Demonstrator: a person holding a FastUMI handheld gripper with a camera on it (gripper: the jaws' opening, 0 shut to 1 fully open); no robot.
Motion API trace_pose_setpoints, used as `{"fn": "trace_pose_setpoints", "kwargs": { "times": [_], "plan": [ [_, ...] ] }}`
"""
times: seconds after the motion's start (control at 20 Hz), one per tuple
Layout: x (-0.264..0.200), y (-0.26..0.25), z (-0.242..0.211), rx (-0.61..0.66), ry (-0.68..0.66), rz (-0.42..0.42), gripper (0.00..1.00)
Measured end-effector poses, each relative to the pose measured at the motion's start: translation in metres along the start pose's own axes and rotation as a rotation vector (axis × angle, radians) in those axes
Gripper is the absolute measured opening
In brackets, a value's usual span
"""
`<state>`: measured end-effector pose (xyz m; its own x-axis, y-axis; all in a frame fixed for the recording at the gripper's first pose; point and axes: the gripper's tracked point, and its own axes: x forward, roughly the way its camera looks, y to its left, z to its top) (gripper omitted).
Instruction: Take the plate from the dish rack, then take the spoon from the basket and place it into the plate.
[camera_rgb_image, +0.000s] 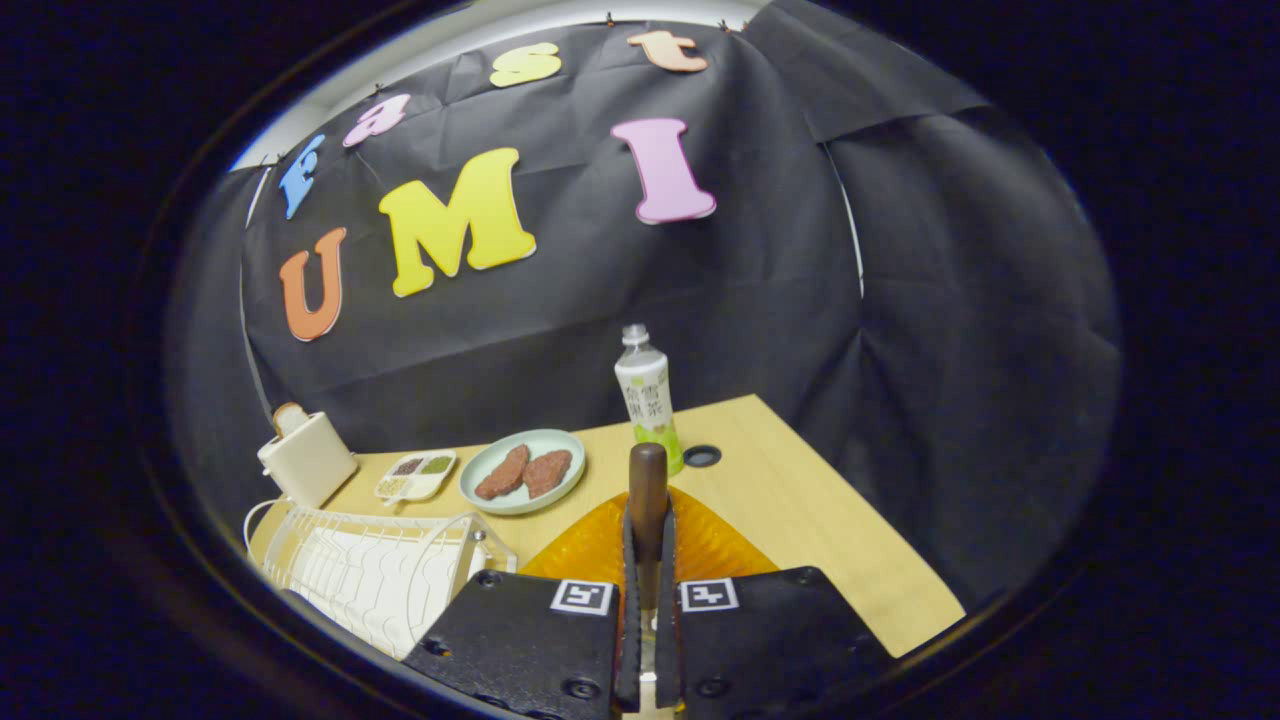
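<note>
- Gripper (647, 560): both fingers clamp the spoon (648, 500), its brown handle sticking up between them.
- The orange plate (700, 545) lies on the table (800, 490) just ahead, under the spoon.
- The white rack (370, 575) stands left of the fingers.

We see the gripper (648, 560) closed on a brown wooden handle (648, 490) — its lower length is pinched out of sight between the fingers, and we cannot tell whether a spoon bowl hangs below. The amber plate (590, 548) lies mostly hidden behind the fingers; only its rim and a wedge on each side show. The white dish rack (375, 575) is cut off at its near corner. The print on the bottle (648, 400) is too small to read — so are the contents of the small divided tray (415, 475).
</note>
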<state>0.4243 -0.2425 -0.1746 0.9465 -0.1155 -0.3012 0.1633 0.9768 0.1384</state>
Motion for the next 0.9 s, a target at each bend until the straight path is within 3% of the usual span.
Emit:
{"fn": "trace_pose_setpoints", "kwargs": {
  "times": [0.2,0.4,0.9],
  "plan": [
    [-0.061,0.025,0.042,-0.047,-0.136,-0.019,0.11],
    [-0.135,0.064,0.043,-0.074,-0.188,0.007,0.11],
    [-0.270,0.164,-0.074,-0.114,-0.236,0.101,0.11]
  ]
}}
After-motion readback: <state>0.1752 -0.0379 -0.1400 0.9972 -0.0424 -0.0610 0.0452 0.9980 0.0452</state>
